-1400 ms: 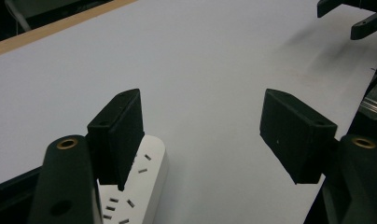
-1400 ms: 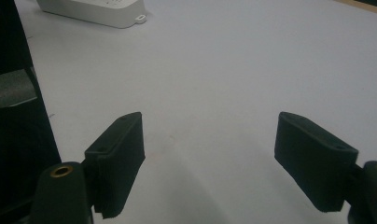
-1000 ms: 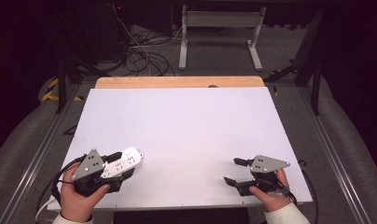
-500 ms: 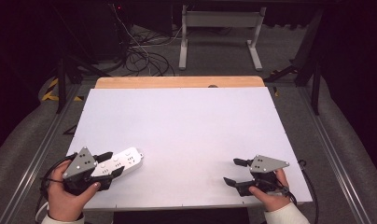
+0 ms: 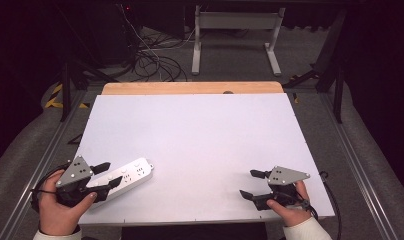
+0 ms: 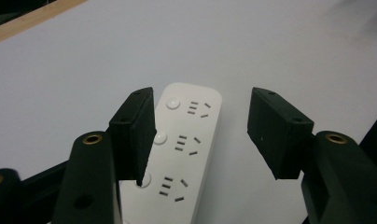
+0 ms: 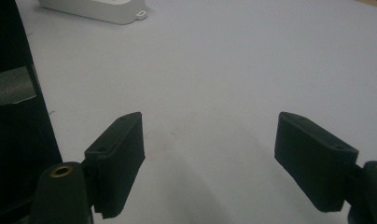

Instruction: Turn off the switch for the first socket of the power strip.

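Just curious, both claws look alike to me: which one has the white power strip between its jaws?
The left claw, at the table's near left corner. Its jaws straddle the power strip; the right claw stands open over bare table.

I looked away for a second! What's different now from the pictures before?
The left claw slid back toward the table's left edge, off the white plastic power strip. Its jaws have just been closing a little, with the strip's near end between them but not pinched. The strip lies flat on the white table in about the same spot. The right claw stayed still, open and empty.
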Demonstrator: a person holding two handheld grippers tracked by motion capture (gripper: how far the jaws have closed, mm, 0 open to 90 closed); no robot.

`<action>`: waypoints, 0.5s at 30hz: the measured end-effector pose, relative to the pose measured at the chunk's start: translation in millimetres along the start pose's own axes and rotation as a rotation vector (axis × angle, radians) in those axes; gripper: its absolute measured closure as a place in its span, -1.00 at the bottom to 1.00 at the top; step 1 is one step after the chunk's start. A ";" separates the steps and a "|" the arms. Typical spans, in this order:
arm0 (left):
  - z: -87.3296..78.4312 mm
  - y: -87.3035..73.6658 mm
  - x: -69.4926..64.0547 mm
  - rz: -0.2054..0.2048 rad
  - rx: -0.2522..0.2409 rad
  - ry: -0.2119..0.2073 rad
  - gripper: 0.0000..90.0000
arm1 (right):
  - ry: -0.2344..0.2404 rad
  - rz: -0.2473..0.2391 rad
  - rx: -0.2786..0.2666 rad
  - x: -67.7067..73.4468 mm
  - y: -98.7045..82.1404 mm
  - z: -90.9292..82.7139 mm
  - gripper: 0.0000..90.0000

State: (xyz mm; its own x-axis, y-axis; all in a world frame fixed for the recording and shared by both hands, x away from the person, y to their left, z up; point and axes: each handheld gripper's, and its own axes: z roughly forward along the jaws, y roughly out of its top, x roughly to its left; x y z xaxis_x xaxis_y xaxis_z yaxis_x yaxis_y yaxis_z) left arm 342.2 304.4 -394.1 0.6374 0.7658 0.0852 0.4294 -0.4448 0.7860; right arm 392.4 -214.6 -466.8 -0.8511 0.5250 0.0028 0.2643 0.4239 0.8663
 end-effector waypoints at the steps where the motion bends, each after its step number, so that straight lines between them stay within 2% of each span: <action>1: -0.6 -0.7 1.0 -0.003 0.007 0.006 -0.03 | -0.001 0.001 -0.001 -0.3 0.0 -0.3 -0.45; 6: -3.8 -3.3 6.6 -0.004 0.027 0.016 0.03 | -0.001 0.000 -0.001 -0.4 -0.1 -0.3 -0.45; 11: -6.8 -7.5 12.1 -0.034 0.039 0.018 0.11 | -0.001 0.000 0.000 -0.5 -0.2 -0.3 -0.46; 12: -7.3 -8.2 14.2 -0.025 0.041 0.021 0.11 | -0.001 0.000 0.000 -0.5 -0.2 -0.3 -0.46; 15: -8.9 -10.2 17.5 -0.035 0.050 0.017 0.15 | 0.000 -0.001 0.000 -0.5 -0.2 -0.3 -0.46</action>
State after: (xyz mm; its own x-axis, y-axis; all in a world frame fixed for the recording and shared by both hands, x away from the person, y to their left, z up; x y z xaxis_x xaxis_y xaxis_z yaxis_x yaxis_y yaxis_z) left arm 343.2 326.5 -395.2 0.6104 0.7891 0.0692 0.4828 -0.4399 0.7572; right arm 392.6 -215.2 -466.8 -0.8511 0.5249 0.0018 0.2635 0.4243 0.8663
